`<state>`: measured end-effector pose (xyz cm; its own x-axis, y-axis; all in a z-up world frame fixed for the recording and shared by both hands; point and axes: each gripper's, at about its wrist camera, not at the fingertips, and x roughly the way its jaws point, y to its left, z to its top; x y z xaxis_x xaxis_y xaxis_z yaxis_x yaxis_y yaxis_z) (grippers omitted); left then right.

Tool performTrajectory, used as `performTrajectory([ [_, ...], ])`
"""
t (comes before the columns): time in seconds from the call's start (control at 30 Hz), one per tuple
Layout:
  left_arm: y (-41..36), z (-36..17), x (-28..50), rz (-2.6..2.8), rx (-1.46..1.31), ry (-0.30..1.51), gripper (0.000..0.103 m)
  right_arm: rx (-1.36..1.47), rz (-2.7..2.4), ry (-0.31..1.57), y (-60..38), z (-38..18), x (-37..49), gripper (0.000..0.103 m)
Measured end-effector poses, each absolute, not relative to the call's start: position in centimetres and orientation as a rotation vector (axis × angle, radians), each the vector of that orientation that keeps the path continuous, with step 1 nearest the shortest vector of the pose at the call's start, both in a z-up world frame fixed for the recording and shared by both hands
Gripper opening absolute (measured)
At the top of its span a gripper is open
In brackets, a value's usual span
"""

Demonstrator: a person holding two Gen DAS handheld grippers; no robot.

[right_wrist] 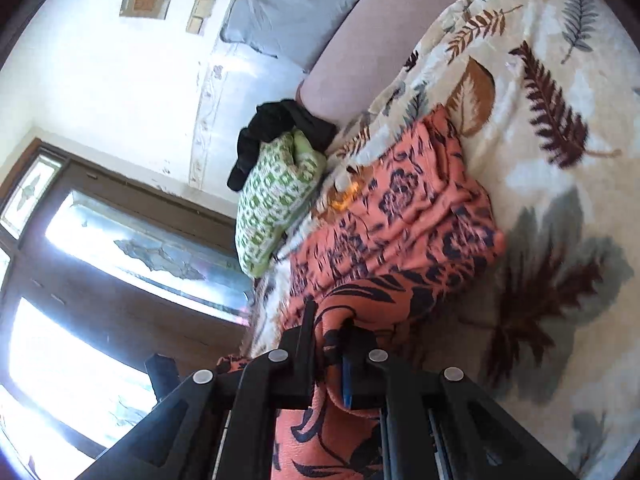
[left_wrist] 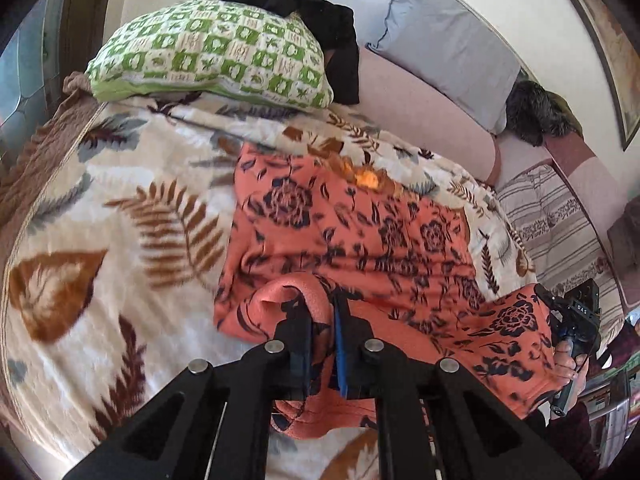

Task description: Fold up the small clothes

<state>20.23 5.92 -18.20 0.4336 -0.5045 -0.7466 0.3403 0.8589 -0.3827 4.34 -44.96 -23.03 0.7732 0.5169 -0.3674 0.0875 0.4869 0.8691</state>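
An orange garment with dark blue flowers [left_wrist: 352,240] lies on a leaf-patterned blanket [left_wrist: 120,208]. My left gripper [left_wrist: 325,320] is shut on a near edge of the garment, the cloth bunched between its jaws. My right gripper [right_wrist: 330,332] is shut on another edge of the same garment [right_wrist: 400,220] and holds it lifted. The right gripper also shows at the right edge of the left wrist view [left_wrist: 576,320], held in a hand. The far part of the garment lies flat on the blanket [right_wrist: 560,200].
A green and white patterned pillow [left_wrist: 212,52] with a black garment [left_wrist: 320,20] on it lies at the far end. A pink bolster [left_wrist: 420,112], a grey pillow [left_wrist: 448,40] and a striped cloth [left_wrist: 560,220] lie to the right. A window and wall [right_wrist: 100,240] are on the left.
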Motion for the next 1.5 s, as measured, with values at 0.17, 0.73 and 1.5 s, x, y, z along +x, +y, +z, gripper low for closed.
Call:
performTrajectory([
  [0.17, 2.6, -20.6, 32.9, -0.372, -0.223, 1.008, 0.018, 1.161, 0.111, 0.647, -49.0, -24.8, 15.6, 0.014],
  [0.73, 3.2, -26.1, 29.4, -0.047, -0.371, 0.92, 0.057, 0.708, 0.071, 0.834, -40.7, -24.3, 24.1, 0.076],
  [1.5, 2.0, -24.8, 29.5, -0.186, -0.149, 0.937, 0.062, 0.326, 0.088, 0.877, -22.3, -23.4, 33.6, 0.029],
])
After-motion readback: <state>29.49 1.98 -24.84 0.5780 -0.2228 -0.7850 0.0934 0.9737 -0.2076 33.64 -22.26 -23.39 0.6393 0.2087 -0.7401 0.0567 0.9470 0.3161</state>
